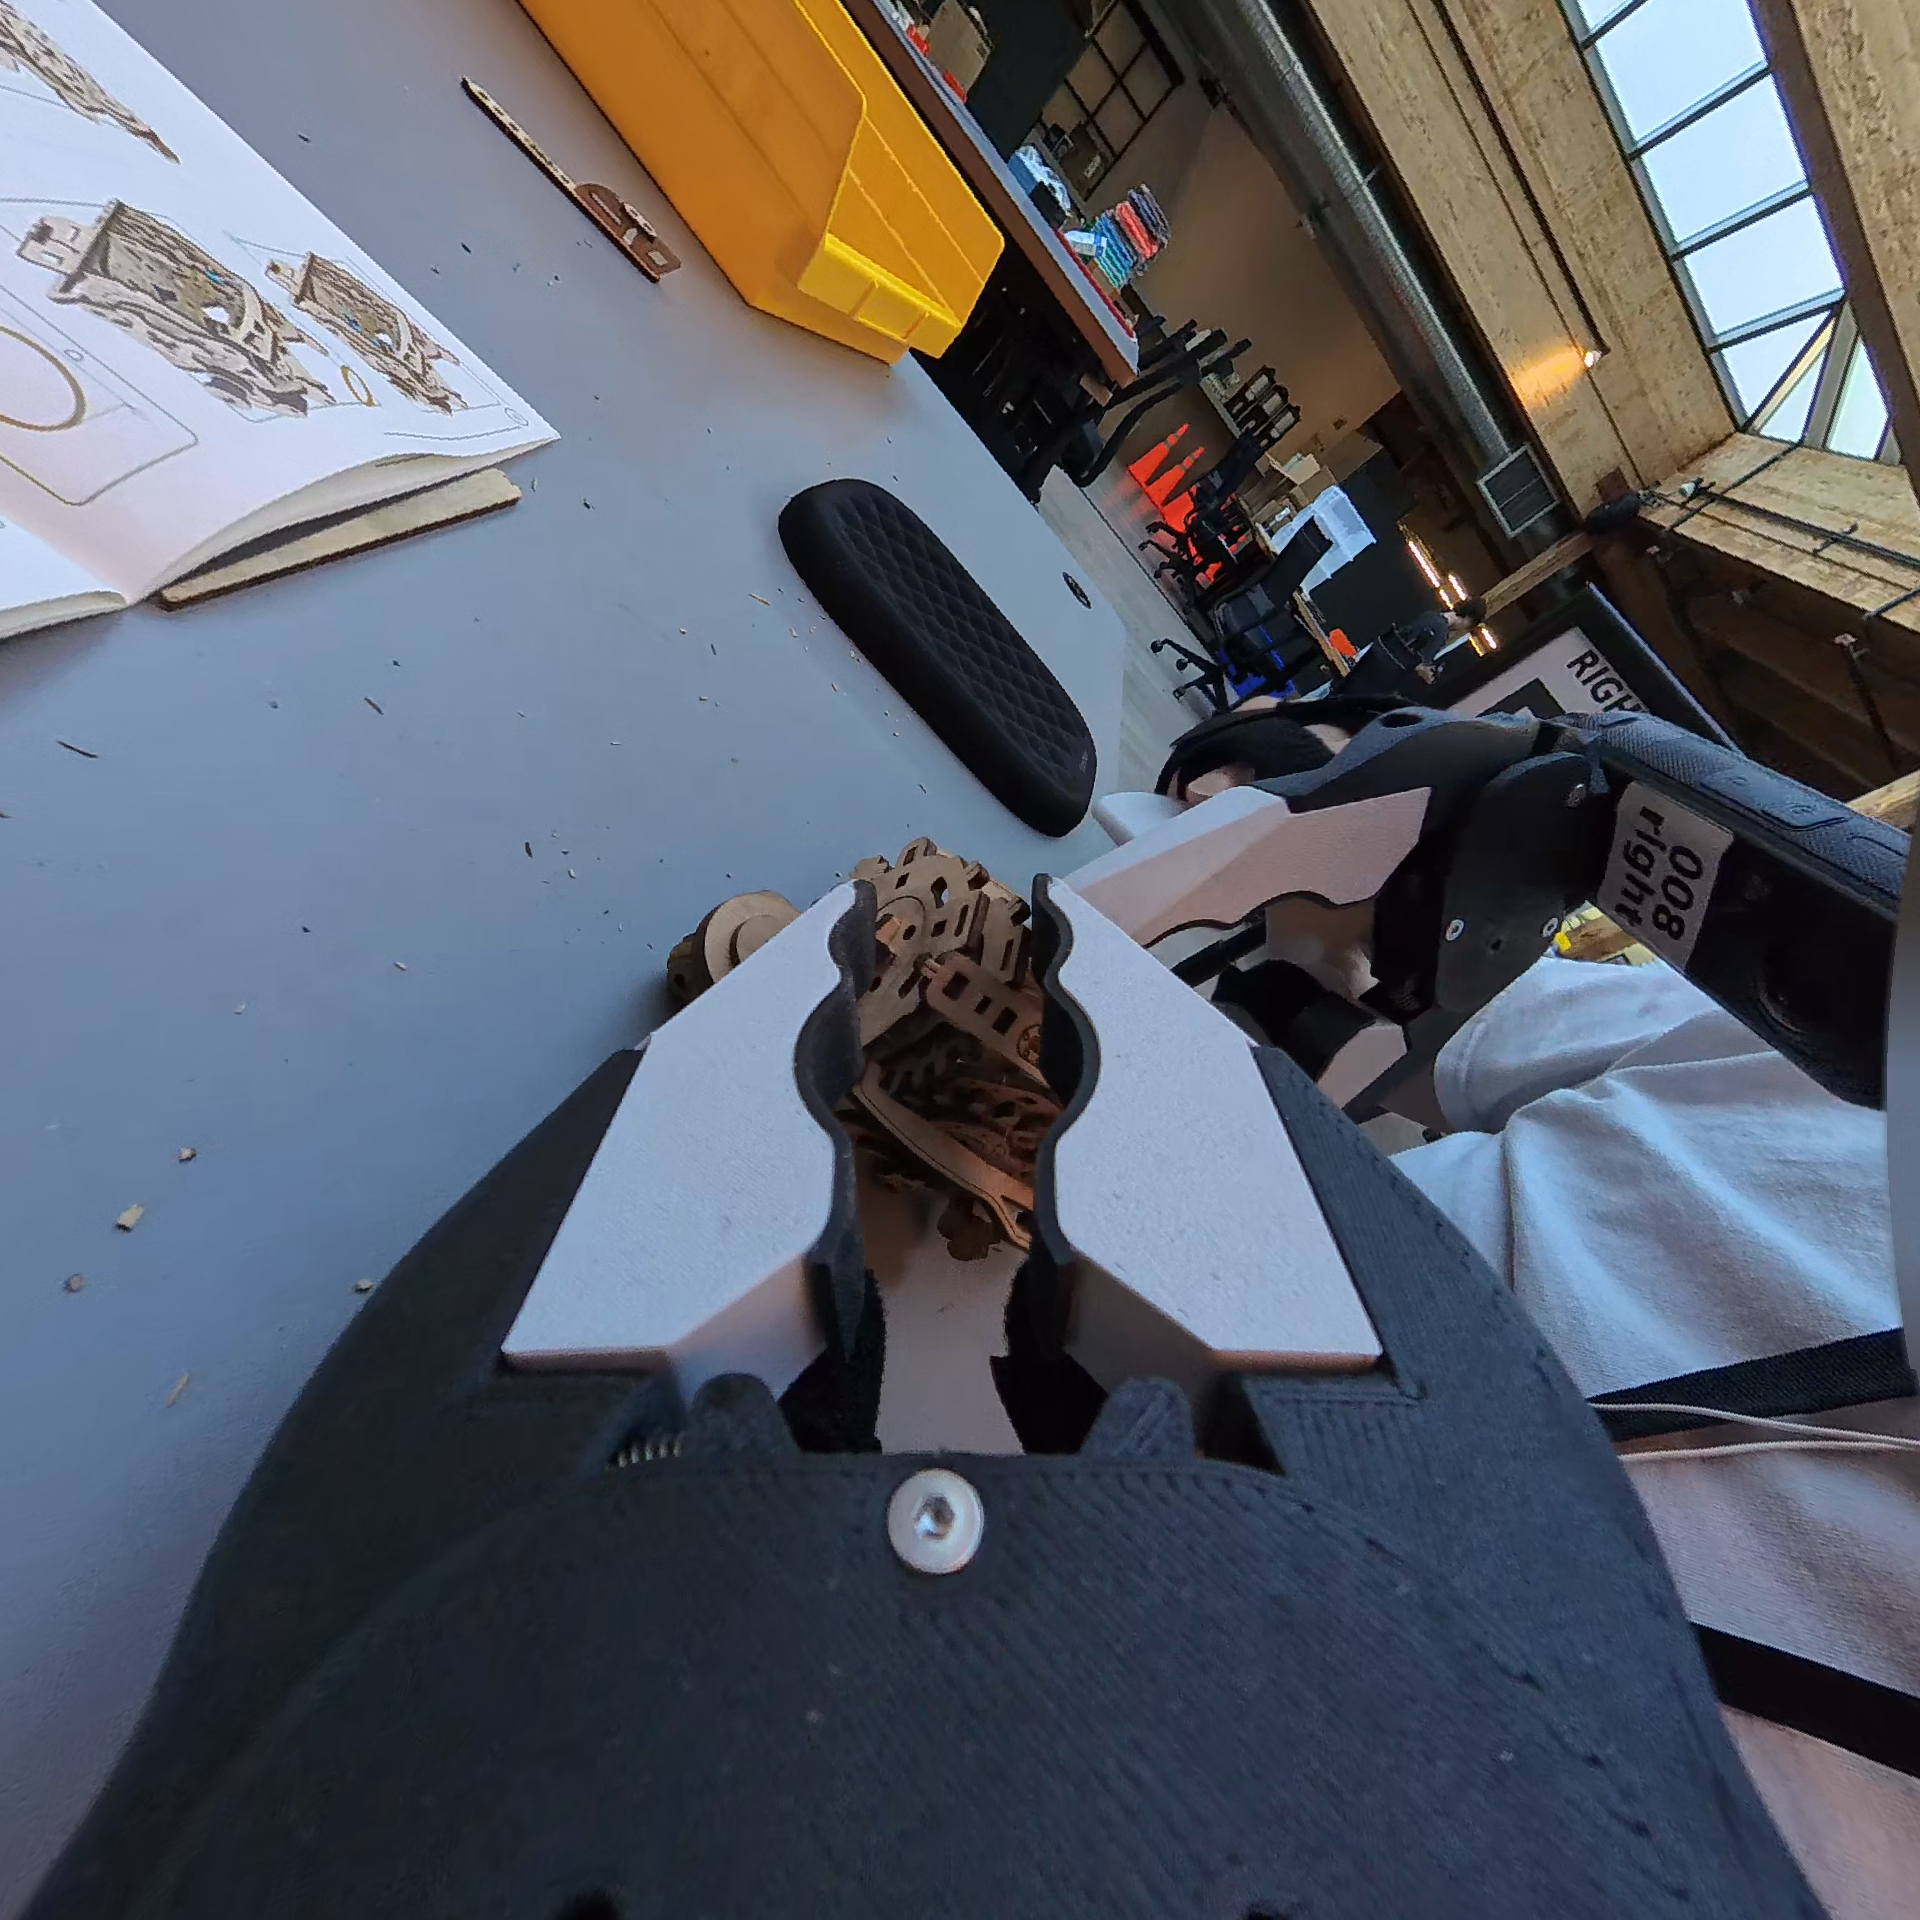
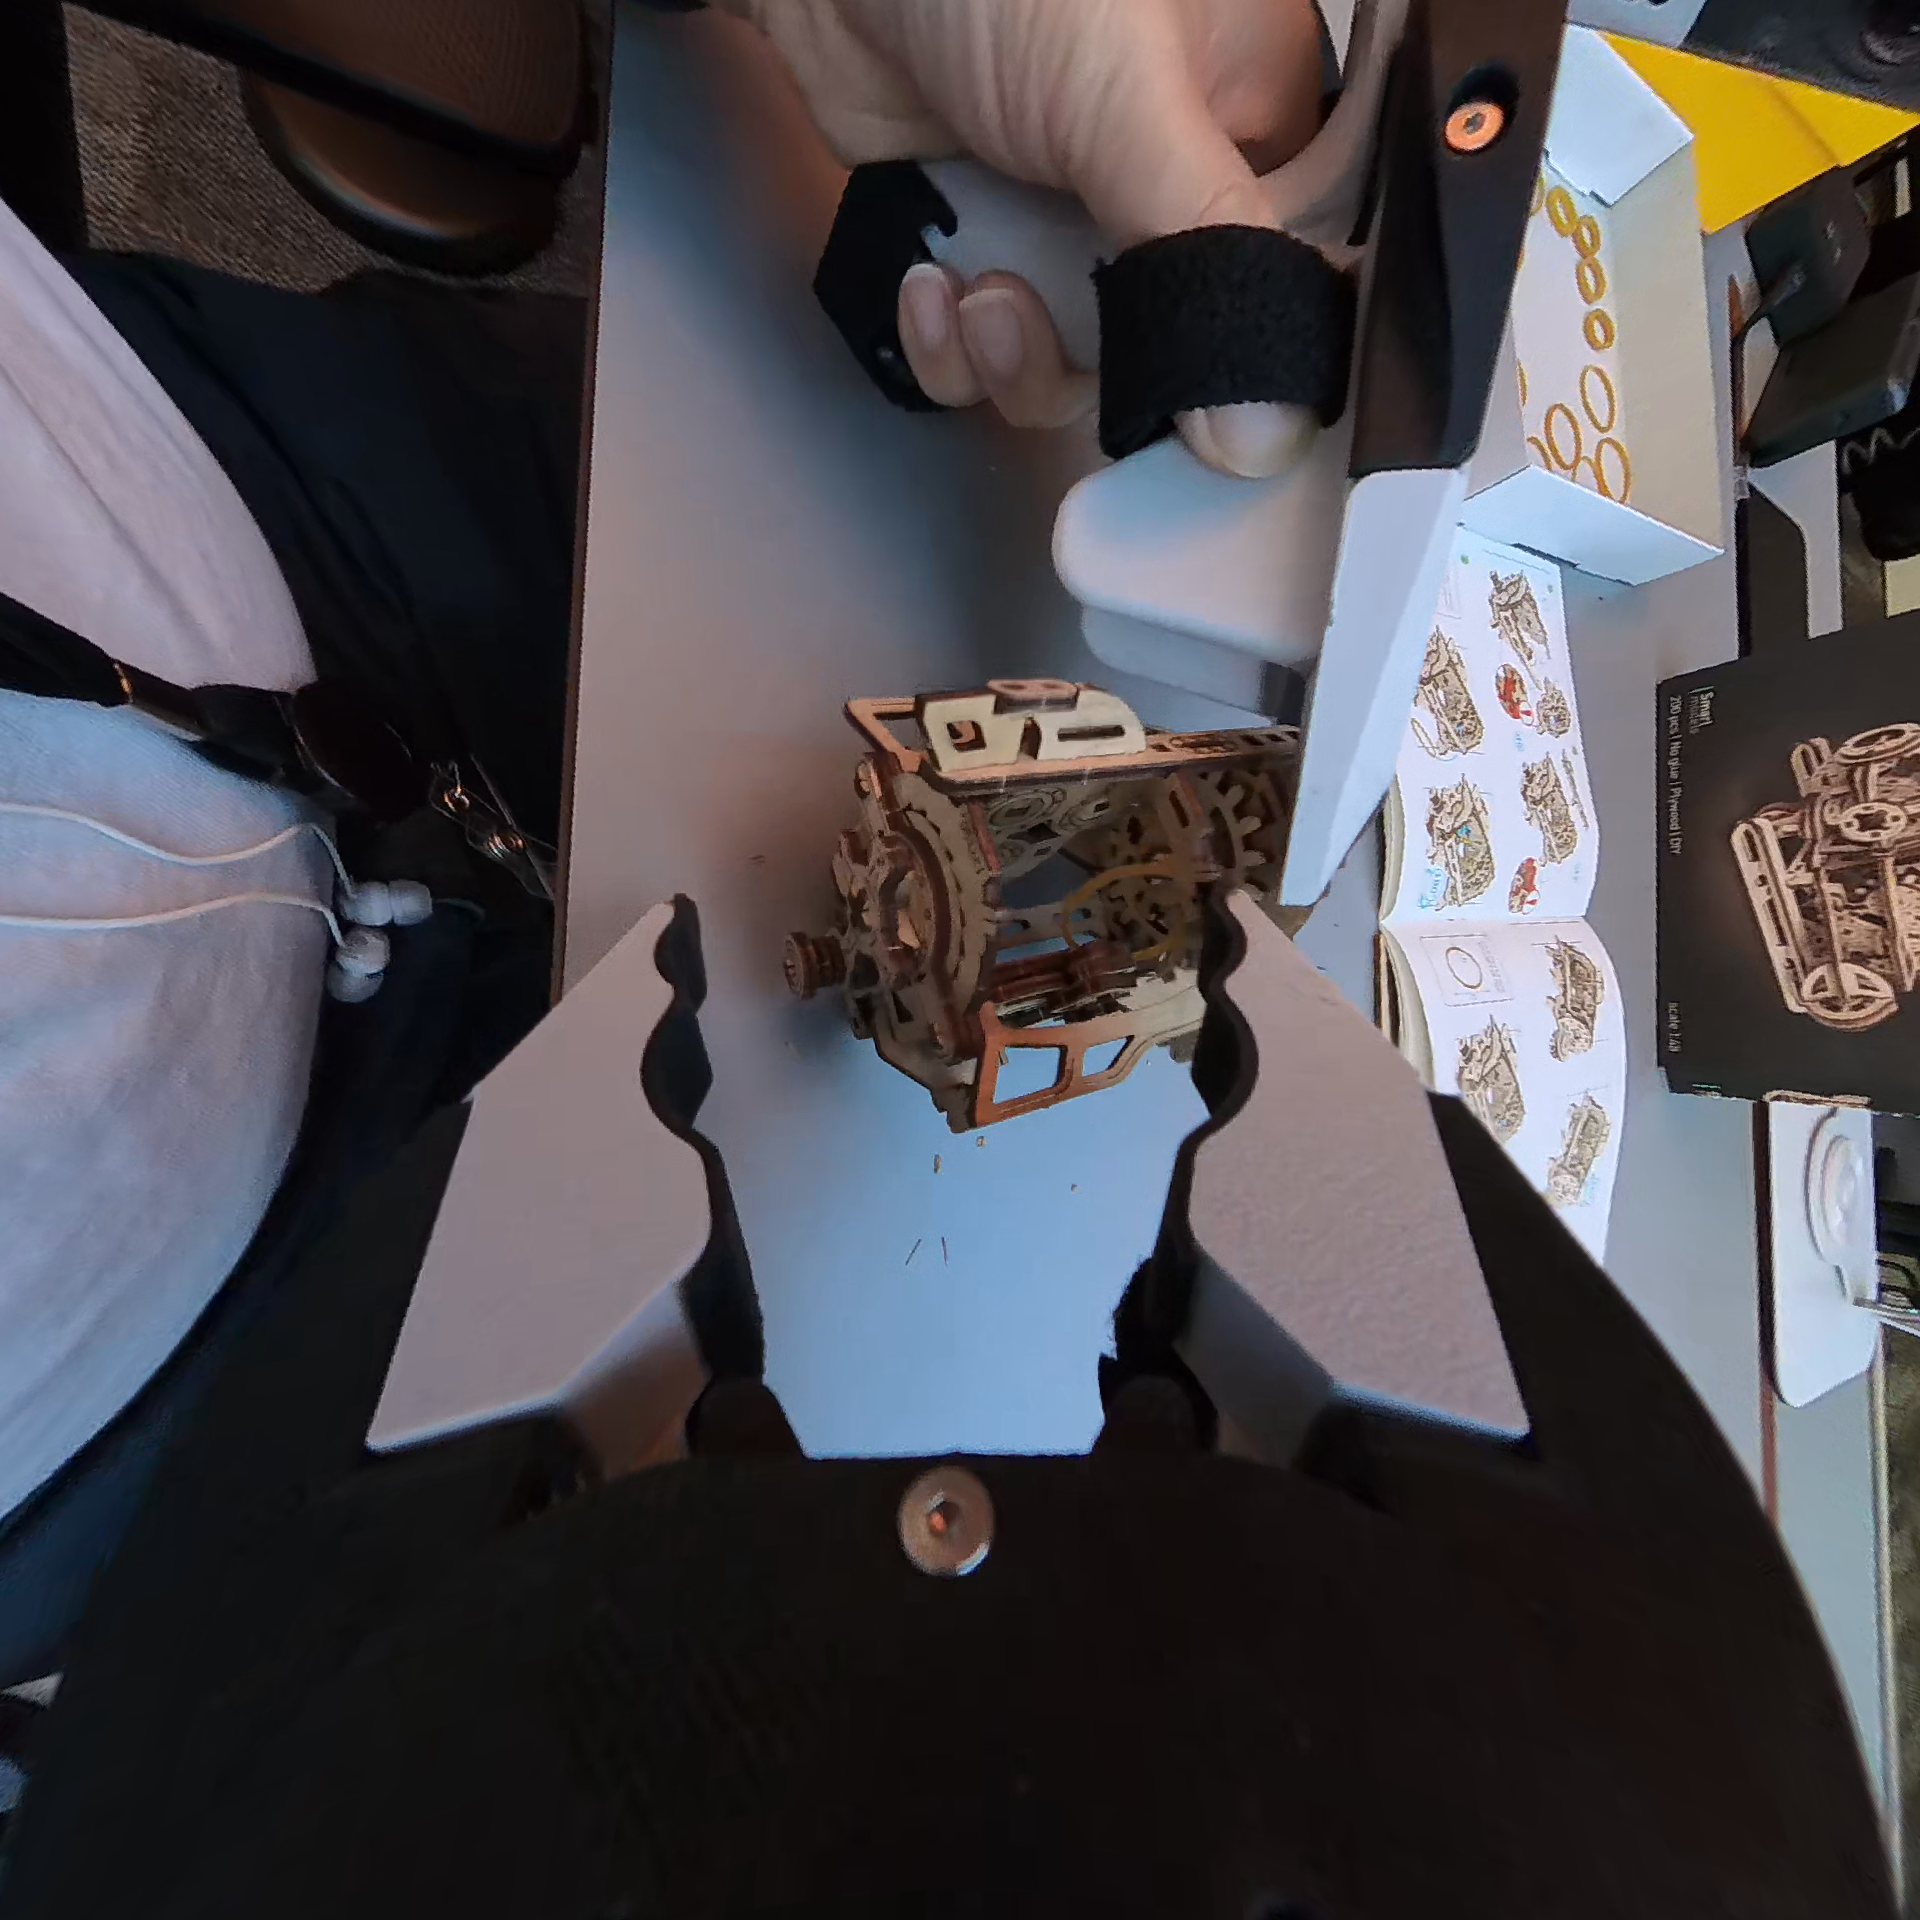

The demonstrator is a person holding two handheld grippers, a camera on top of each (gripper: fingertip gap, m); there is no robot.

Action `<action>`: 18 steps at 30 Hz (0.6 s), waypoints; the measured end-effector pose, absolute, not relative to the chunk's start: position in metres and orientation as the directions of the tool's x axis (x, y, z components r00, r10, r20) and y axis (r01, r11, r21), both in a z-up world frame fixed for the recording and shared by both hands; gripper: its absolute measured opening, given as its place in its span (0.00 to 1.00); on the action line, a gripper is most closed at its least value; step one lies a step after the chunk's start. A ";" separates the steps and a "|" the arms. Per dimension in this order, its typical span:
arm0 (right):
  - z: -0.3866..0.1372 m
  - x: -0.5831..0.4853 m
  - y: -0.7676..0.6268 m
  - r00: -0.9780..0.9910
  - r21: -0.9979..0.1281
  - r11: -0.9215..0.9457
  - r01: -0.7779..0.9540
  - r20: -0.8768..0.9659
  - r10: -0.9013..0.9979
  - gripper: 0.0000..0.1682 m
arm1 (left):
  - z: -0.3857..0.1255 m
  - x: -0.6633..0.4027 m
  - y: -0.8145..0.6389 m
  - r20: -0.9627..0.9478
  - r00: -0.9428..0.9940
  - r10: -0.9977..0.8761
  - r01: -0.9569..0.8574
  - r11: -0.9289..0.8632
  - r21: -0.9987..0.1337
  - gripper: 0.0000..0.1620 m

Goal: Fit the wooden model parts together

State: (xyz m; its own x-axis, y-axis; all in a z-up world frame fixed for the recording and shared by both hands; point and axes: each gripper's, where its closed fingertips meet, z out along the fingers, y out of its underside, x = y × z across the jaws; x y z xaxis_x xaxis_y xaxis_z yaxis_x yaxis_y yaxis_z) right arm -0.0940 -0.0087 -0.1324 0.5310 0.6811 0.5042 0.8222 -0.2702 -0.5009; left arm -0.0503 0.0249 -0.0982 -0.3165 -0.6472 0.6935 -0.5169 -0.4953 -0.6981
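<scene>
The model was already a largely built frame of gears, held just above the desk in the left hand-held gripper, which was closed on it. The right hand-held gripper hung wide open and empty before it. A loose strip was apparently still unfitted.

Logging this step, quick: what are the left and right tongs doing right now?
Left tongs: shut on the model.
Right tongs: open, holding nothing, the model just ahead of them.
</scene>
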 end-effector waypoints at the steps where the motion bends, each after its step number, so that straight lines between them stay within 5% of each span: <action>1: -0.132 -0.092 -0.009 0.530 -0.496 -0.271 0.825 0.510 0.678 0.57 | -0.098 -0.051 0.025 0.694 -0.316 -0.647 -0.516 -0.496 -0.698 0.17; 18: -0.131 -0.096 -0.011 0.649 -0.590 -0.368 0.719 0.381 0.658 0.57 | -0.098 -0.051 0.026 0.697 -0.317 -0.644 -0.514 -0.501 -0.696 0.17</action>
